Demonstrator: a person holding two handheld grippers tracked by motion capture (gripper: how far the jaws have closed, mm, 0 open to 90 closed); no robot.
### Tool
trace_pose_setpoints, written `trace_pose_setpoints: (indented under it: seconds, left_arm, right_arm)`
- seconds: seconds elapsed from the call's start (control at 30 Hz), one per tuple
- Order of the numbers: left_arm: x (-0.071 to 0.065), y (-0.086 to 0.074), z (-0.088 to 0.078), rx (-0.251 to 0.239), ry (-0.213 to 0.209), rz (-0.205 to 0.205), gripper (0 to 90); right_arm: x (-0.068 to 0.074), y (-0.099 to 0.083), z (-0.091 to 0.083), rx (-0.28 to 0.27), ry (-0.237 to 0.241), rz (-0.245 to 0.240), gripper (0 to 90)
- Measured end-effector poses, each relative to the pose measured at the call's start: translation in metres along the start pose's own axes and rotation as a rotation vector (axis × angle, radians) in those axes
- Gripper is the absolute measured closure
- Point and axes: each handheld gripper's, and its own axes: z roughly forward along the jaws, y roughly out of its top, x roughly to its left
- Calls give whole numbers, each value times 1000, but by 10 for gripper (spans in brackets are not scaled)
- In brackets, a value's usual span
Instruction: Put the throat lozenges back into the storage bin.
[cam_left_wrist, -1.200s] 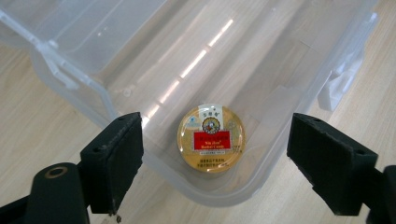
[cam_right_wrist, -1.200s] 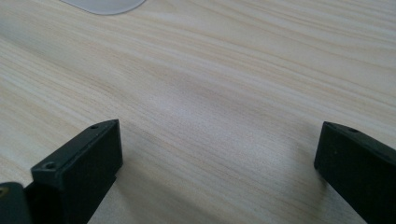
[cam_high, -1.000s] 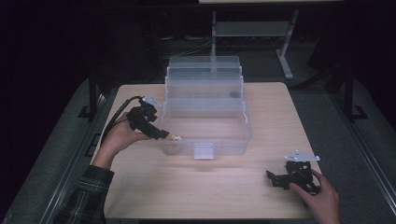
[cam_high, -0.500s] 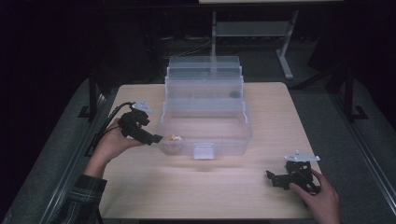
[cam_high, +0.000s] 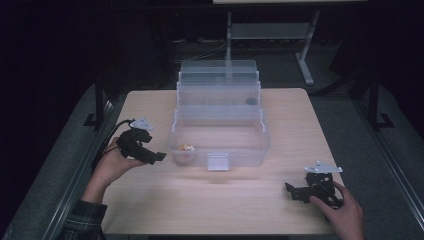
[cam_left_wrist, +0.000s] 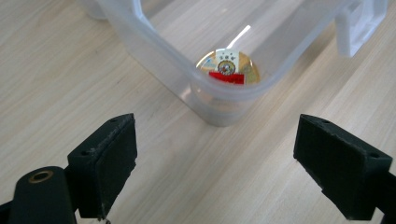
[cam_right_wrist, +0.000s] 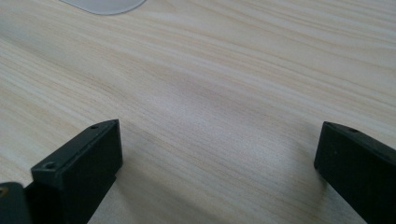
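Note:
A clear plastic tiered box (cam_high: 220, 120) stands open at the middle of the wooden table (cam_high: 220, 210). In its front left corner lies a small round gold item with a red and white label (cam_high: 186, 148) (cam_left_wrist: 227, 68). My left gripper (cam_high: 159, 156) (cam_left_wrist: 229, 163) is open just outside that corner, low over the table, with nothing between its jaws. My right gripper (cam_high: 291, 190) (cam_right_wrist: 219, 168) rests open near the table's front right, its jaws over bare wood.
The box's upper tiers step back toward the far edge, and one holds a small dark item (cam_high: 250, 101). A white latch (cam_high: 218, 162) (cam_left_wrist: 358, 25) sticks out at the box's front. A metal stand (cam_high: 270, 35) rises behind the table.
My left gripper has drawn back out of the box to the left, leaving the gold item in the front left corner. The right gripper has not moved.

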Motion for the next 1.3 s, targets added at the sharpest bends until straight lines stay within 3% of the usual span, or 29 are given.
trace_pose_setpoints:
  seconds: [0.4, 1.1, 1.3]
  left_arm:
    - [-2, -33, 0, -37, 18, -36, 126]
    - [-14, -80, 4, -131, 75, -38, 128]
    - [-17, -95, 9, -147, 86, -58, 130]
  right_arm:
    - [0, 0, 0, 0, -1, 0, 5]
    - [0, 0, 0, 0, -1, 0, 5]
    - [0, 0, 0, 0, -1, 1, 5]
